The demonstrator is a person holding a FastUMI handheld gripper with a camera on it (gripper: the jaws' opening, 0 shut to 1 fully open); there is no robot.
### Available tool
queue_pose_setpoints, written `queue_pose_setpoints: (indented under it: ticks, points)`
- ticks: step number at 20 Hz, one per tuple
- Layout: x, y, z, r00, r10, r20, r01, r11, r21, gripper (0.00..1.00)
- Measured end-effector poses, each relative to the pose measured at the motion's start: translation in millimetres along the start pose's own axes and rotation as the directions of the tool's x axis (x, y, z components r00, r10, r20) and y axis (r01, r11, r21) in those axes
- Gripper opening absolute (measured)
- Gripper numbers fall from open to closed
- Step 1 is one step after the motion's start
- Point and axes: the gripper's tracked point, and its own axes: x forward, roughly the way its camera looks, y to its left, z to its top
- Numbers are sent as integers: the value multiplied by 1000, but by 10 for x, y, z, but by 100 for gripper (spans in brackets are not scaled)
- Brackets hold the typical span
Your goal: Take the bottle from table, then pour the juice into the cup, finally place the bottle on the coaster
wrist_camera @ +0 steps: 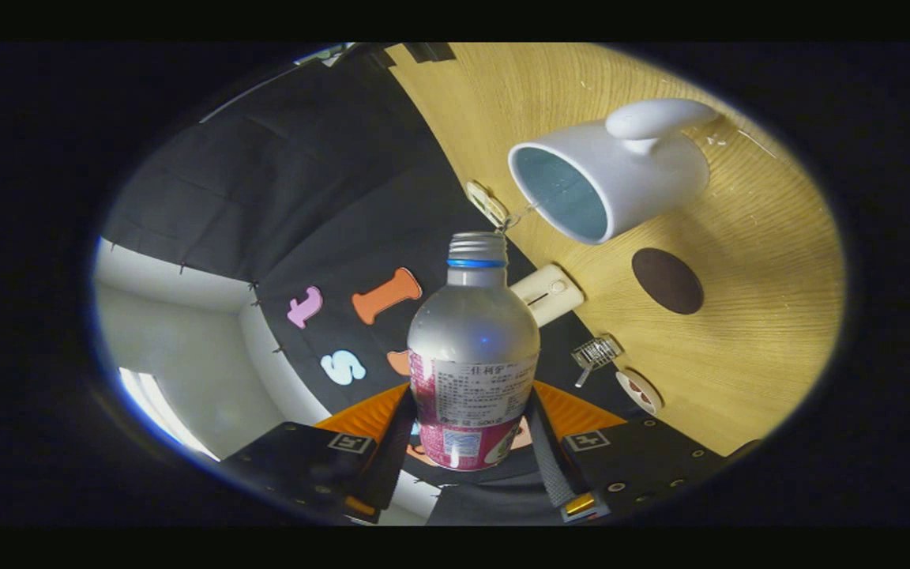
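Gripper view: scene rolled sideways, wooden table (739, 371) beside the black cloth wall.
Gripper (471, 442): fingers closed on the lower labelled body of the bottle, one on each side.
Bottle (472, 348): silver, screw cap on, blue neck ring, held between the fingers.
Cup (621, 178): white mug on the table, beyond the bottle's cap.
Coaster (667, 280): dark round disc on the table, just beside the mug.

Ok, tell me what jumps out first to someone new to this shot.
First is the silvery bottle, capped, clamped between the gripper's two fingers. Beyond it, a white cup stands on the wooden table with its open mouth facing the bottle's cap. Beside the cup lies a dark round coaster.
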Motion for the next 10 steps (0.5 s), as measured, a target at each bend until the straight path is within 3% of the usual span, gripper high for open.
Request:
queue_pose_setpoints:
  ticks: [10]
  points:
    - [0, 155, 14, 999, 45, 14, -46, 995, 92, 73]
